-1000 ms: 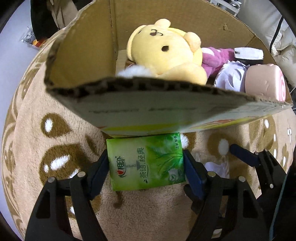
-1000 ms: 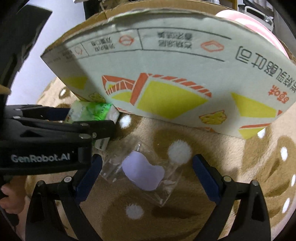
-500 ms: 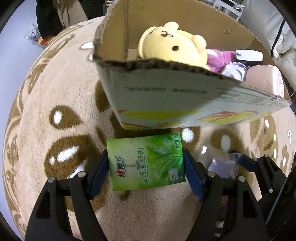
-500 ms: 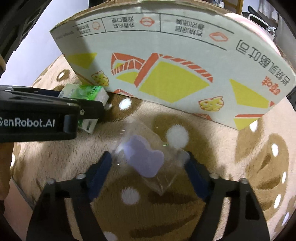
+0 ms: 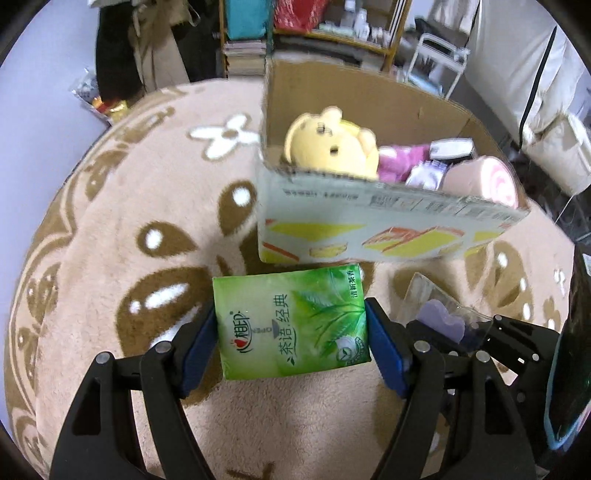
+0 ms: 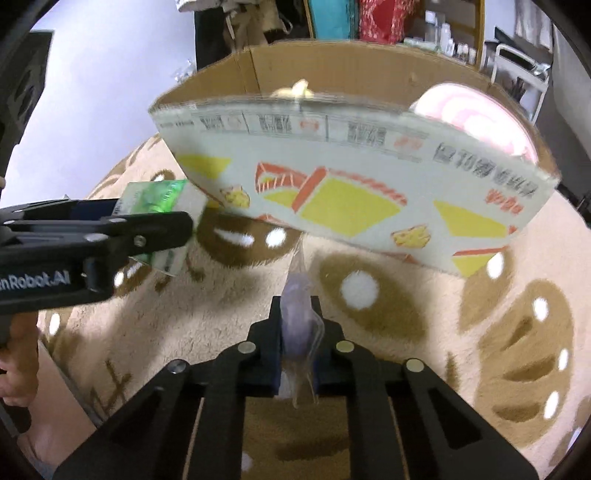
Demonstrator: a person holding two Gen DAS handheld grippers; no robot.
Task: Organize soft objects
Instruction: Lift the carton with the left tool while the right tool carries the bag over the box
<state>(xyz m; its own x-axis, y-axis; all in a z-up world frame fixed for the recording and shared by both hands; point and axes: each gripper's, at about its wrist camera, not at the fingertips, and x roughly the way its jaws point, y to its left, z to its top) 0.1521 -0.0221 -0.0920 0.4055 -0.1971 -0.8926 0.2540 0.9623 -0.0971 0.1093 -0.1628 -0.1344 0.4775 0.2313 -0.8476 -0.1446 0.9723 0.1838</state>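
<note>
My left gripper [image 5: 291, 332] is shut on a green tissue pack [image 5: 290, 319] and holds it above the rug, in front of the cardboard box [image 5: 369, 229]. The pack also shows at the left of the right wrist view [image 6: 159, 201]. My right gripper [image 6: 297, 328] is shut on a clear plastic bag with a purple soft piece inside [image 6: 299, 321], lifted off the rug; the bag also shows in the left wrist view [image 5: 443, 319]. The box [image 6: 351, 192] holds a yellow plush bear [image 5: 332, 146], a purple plush [image 5: 400, 162] and a pink roll cushion [image 5: 480, 181].
A beige rug with brown and white patterns [image 5: 129, 221] covers the floor. Shelves with clutter [image 5: 332, 26] and a white rack [image 5: 439, 59] stand behind the box. A bare floor strip [image 5: 37, 122] lies at the left.
Both grippers rose and drew back from the box. My right gripper closed on the clear bag and lifted it off the rug. The left kept hold of the tissue pack.
</note>
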